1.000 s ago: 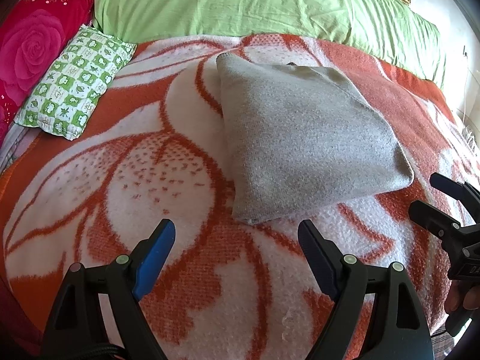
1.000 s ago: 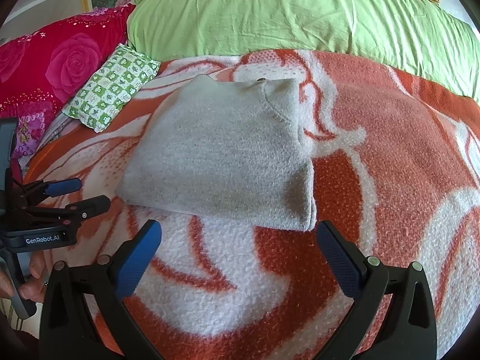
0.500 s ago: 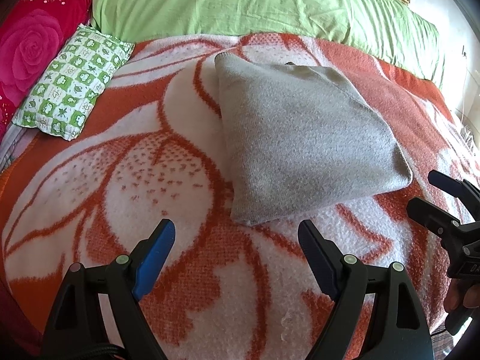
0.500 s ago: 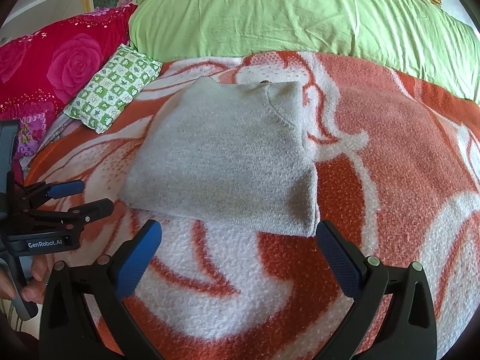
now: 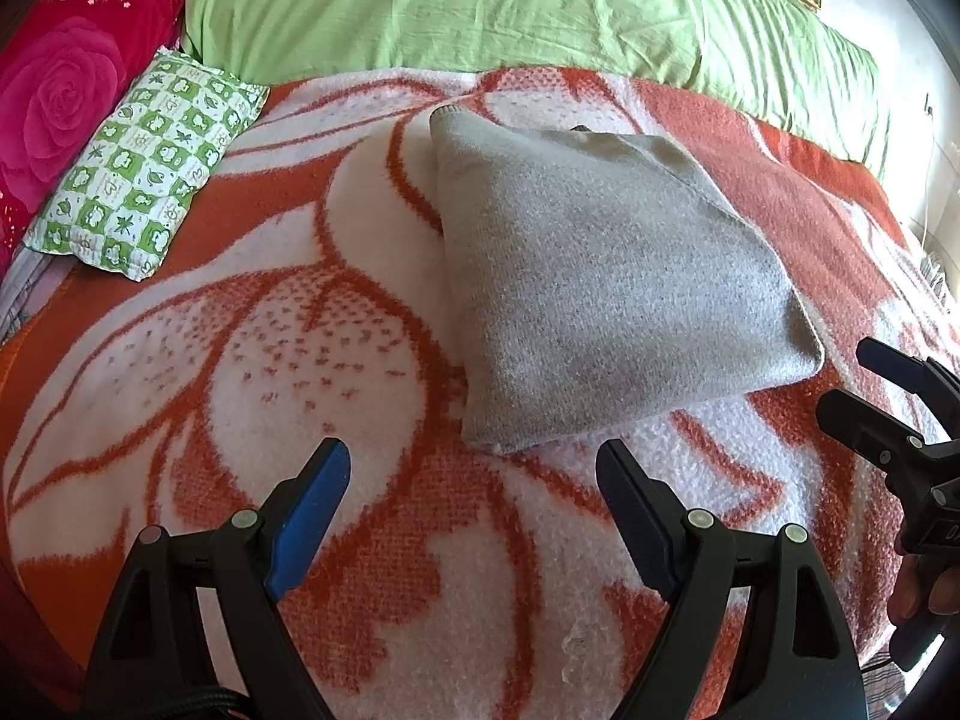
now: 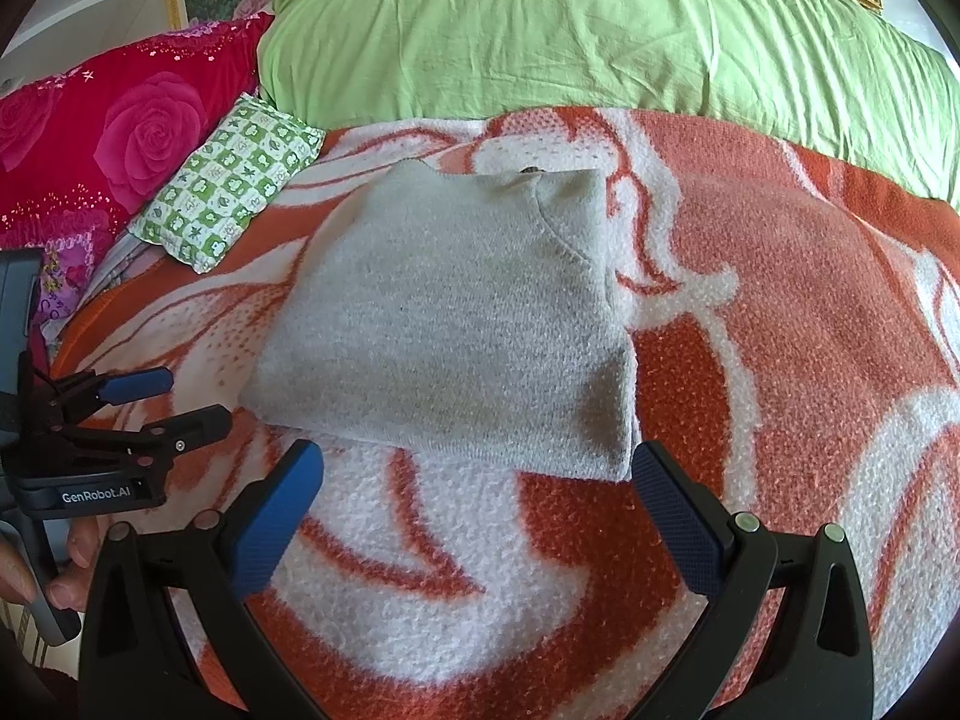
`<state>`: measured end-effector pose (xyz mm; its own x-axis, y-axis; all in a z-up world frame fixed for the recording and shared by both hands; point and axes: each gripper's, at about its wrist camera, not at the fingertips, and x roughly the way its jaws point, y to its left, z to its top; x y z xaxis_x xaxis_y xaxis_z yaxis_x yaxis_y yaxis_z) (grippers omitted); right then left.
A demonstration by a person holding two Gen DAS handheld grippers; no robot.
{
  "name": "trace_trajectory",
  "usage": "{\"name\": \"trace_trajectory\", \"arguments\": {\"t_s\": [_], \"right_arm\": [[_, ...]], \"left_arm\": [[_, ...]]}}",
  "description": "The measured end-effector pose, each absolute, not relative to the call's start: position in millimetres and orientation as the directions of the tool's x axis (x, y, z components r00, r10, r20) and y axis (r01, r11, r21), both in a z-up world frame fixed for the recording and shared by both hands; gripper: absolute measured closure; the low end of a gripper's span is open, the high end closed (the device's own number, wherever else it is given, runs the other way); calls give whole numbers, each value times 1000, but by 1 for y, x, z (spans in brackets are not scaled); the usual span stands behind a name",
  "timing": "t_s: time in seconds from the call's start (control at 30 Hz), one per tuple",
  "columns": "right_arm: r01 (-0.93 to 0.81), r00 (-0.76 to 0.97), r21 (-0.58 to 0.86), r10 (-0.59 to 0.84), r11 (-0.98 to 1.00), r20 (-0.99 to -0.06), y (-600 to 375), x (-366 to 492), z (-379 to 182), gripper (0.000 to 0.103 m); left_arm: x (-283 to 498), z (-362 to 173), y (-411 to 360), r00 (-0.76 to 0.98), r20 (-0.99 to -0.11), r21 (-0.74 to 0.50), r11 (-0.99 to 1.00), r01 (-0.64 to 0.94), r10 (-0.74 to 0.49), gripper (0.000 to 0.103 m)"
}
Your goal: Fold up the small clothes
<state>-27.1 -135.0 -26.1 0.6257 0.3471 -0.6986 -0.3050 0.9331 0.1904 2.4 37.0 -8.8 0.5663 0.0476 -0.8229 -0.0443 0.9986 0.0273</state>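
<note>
Honestly, grey sweater (image 6: 444,324) looks folded; both tools, left tool (image 5: 474,474) and right tool (image 6: 477,477), gape wide, empty; next fold should pinch near corners evenly.

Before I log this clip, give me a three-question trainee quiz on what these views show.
1. True or false: the left gripper is clamped on the grey garment.
2. What does the garment lie on: A) green sheet, B) orange-and-white blanket, C) checked pillow?
3. Is the right gripper open or shut?

Key: 1 false; 2 B; 3 open.
</note>
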Motion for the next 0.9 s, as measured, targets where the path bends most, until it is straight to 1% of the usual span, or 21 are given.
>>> {"name": "trace_trajectory", "arguments": {"t_s": [0.9], "right_arm": [[-292,633,201,347,935,-692,-135,-29,-21,0]], "left_arm": [[4,-12,39,559,-828,30,999,-39,47,17]]}}
